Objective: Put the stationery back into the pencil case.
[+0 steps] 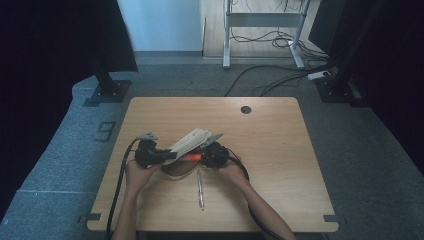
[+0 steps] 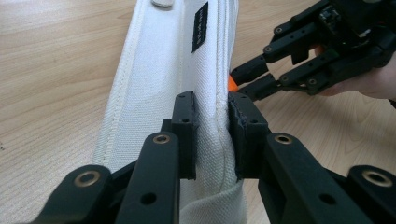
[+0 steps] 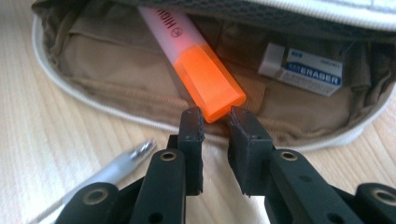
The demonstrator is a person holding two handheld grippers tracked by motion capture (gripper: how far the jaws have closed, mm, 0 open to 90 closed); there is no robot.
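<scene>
A white fabric pencil case (image 1: 192, 140) lies open in the middle of the wooden table (image 1: 280, 150). My left gripper (image 2: 212, 121) is shut on the edge of its raised white lid (image 2: 159, 79), holding the flap up. Inside, the tan lining (image 3: 107, 65) holds a white eraser (image 3: 306, 70) in a blue-lettered sleeve. An orange highlighter (image 3: 201, 79) slants into the case's mouth. My right gripper (image 3: 215, 121) is shut on the orange end of it, just at the case's front rim. In the high view the two grippers (image 1: 167, 156) (image 1: 202, 157) face each other across the case.
A silver pen (image 1: 200, 189) lies on the table just in front of the case, near my right gripper; its tip (image 3: 140, 151) appears beside the left jaw. A round cable hole (image 1: 245, 109) sits near the table's far edge. Desk legs and cables stand on the floor beyond.
</scene>
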